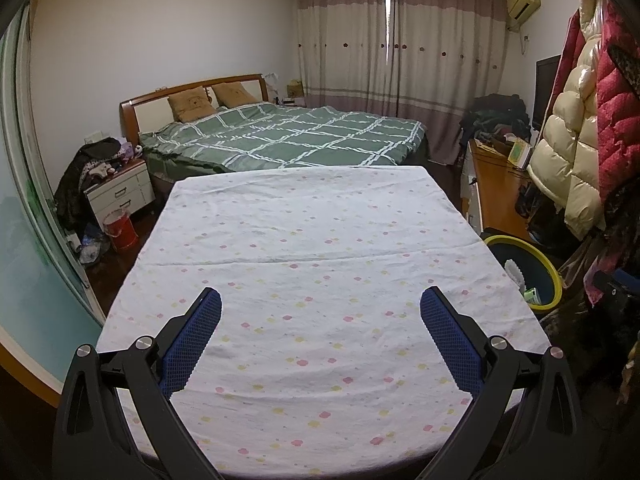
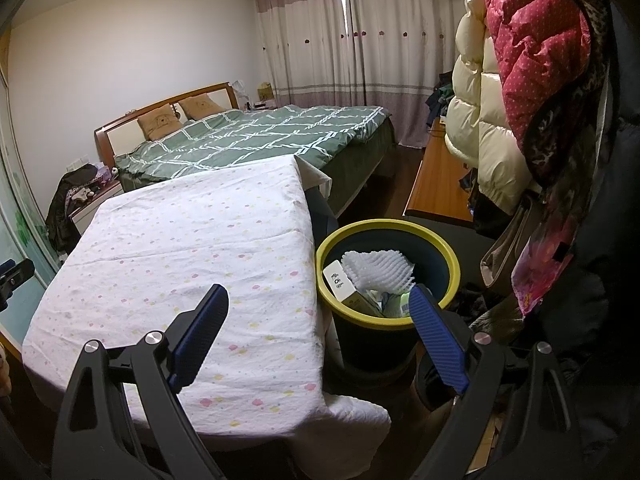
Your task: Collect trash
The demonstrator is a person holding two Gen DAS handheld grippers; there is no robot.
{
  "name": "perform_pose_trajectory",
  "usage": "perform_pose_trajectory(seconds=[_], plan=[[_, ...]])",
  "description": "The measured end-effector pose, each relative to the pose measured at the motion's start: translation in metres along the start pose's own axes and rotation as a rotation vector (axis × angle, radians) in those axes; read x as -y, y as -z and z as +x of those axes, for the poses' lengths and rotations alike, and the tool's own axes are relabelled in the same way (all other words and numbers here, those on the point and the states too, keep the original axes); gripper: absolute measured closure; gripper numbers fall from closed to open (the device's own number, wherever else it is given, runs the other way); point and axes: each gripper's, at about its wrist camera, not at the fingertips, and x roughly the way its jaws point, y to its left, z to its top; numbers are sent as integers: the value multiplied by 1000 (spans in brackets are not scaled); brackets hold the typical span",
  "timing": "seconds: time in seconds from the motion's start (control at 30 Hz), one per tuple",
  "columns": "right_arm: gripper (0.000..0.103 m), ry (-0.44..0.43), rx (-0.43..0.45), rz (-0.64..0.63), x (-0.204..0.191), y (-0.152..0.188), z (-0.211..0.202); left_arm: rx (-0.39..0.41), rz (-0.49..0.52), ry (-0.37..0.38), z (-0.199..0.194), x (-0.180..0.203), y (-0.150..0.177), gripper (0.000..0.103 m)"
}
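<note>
A dark bin with a yellow rim stands on the floor just right of the cloth-covered table. It holds white foam wrap, a white box and other scraps. My right gripper hangs open over the table's right edge, its right finger in front of the bin's near rim, nothing between the fingers. My left gripper is open above the table, empty. The bin shows at the right in the left wrist view.
A bed with a green checked quilt lies beyond the table. Puffy jackets hang at the right over a wooden cabinet. A white nightstand and a red bucket stand at the left.
</note>
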Motion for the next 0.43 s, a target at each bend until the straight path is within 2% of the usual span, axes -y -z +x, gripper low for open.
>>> perform_pose_trajectory(seconds=[0.27,0.43], plan=[[14,-28,-11,-7,-7,-10,15,-17,-9,16,15,-2,-6,5],[9,-72,-56,-43,-34,-30,61,-73,-17,-28,64,-22,-19,5]])
